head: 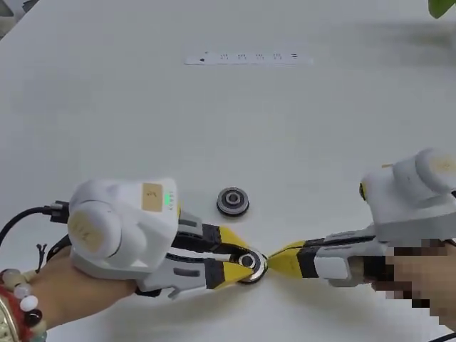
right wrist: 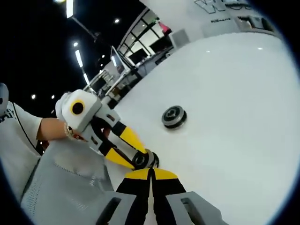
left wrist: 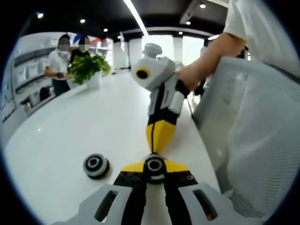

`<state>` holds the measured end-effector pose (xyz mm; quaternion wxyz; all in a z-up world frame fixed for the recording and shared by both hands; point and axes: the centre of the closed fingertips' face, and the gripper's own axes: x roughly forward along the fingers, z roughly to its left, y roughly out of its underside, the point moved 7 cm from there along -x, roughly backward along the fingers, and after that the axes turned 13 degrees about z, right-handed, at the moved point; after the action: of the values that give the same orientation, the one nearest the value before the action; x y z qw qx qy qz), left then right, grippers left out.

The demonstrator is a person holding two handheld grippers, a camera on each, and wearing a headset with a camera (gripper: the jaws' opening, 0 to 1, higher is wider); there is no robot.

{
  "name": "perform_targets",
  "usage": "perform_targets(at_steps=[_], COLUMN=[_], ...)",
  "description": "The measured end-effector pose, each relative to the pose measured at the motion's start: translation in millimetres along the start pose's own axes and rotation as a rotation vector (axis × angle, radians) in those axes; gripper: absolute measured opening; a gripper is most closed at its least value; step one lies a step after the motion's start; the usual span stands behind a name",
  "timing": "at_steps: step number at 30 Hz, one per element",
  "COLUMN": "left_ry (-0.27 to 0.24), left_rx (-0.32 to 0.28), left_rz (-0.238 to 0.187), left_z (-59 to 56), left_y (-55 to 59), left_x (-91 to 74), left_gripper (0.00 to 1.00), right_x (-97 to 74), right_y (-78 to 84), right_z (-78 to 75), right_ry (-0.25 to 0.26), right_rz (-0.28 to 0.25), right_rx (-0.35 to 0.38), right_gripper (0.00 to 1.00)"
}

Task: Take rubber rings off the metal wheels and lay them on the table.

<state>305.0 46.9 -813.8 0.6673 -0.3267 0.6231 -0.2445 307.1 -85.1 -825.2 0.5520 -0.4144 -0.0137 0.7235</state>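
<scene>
One wheel [head: 249, 261] — between left jaws

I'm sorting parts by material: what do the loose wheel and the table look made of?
Loose wheel: shiny silver hub suggests bare metal; the matte black band around it looks like rubber. Table: smooth white, faintly glossy, possibly laminate.
</scene>
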Motion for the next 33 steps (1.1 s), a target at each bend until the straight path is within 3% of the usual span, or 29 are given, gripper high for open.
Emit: perform_targets(at_steps=[2, 14, 33], left_ry=[0.002, 0.001, -0.001], left_rx=[0.002, 0.009, 0.008], left_rz=[-0.007, -0.029, -0.04], left_z=[0.0, -1.0, -1.9], left_y=[0.5, 2.1, 3.5], left_x=[-0.1, 0.2, 0.5], left_gripper=[0.15, 0.15, 0.14], right_x=[-0.4, 3.3, 6.2], right_y=[-0.8, -2.3, -4.3], right_z=[1.5, 6.5, 15.6], right_ry=[-0.03, -0.077, -0.139], right_rz=[-0.027, -0.033, -0.044], right_rx=[0.033, 0.101, 0.144], right_gripper=[0.0, 0.0, 0.0])
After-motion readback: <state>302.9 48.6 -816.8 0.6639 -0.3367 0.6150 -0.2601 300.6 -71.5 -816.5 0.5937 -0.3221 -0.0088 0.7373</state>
